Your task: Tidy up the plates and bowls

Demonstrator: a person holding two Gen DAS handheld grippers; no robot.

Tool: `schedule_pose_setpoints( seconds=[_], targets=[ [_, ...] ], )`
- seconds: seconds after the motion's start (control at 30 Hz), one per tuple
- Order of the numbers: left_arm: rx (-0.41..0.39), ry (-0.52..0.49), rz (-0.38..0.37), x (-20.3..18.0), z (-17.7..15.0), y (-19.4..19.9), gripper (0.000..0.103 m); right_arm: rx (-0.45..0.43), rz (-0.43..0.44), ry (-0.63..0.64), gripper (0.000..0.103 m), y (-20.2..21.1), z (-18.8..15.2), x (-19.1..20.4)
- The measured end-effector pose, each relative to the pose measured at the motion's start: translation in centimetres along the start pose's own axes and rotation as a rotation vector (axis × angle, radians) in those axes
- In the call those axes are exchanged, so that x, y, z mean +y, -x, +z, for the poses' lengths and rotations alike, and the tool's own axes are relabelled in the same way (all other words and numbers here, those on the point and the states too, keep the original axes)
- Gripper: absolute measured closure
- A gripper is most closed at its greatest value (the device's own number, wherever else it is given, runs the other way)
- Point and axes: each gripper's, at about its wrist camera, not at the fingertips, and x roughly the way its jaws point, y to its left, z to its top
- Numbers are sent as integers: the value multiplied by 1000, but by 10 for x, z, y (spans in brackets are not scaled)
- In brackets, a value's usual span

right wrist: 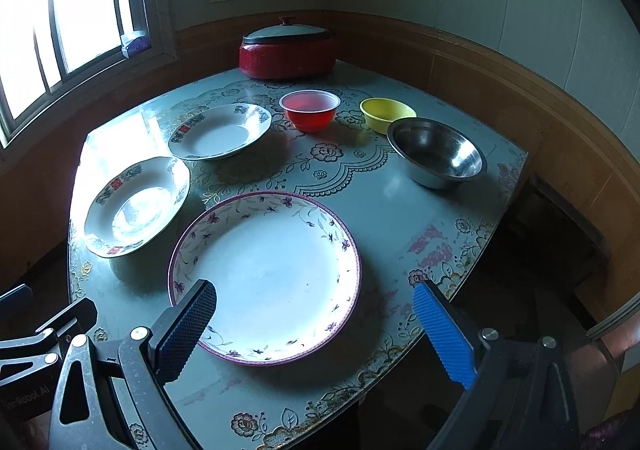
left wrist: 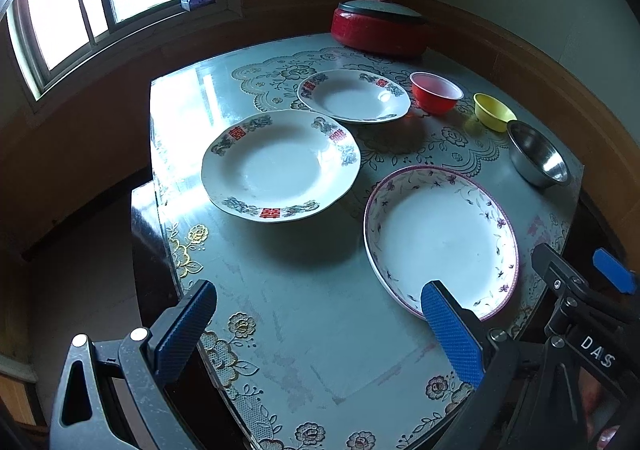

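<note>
Both grippers spread and empty over the surface (left wrist: 304, 314); plates and bowls all lying separate.

Left wrist view: left gripper (left wrist: 320, 330) hovering above near edge, fingers (left wrist: 452, 334) spread wide, nothing between. Purple-rimmed floral plate (left wrist: 440, 242) just ahead of right finger; large red-marked plate (left wrist: 280, 165) beyond centre; smaller red-marked plate (left wrist: 354, 95) behind it. Red bowl (left wrist: 435, 91), yellow bowl (left wrist: 493, 111), steel bowl (left wrist: 538, 153) in a row along far right. Red lidded pot (left wrist: 378, 29) at back. Right wrist view: right gripper (right wrist: 316, 330) over near rim of the floral plate (right wrist: 272, 274), fingers (right wrist: 444, 334) spread wide, holding nothing; contact with plate not discernible. Large red-marked plate (right wrist: 136, 205) left, smaller one (right wrist: 220, 131) behind; red (right wrist: 310, 109), yellow (right wrist: 386, 113), steel (right wrist: 438, 155) bowls at far right, apart from each other.
</note>
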Motion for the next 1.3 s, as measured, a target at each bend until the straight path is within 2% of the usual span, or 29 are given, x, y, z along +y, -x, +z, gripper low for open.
schedule_pose_setpoints(
  seconds=[1.3],
  targets=[
    [22,5,-13,3,5,-10,0,44,12,5,3,-16,4,5]
  ],
)
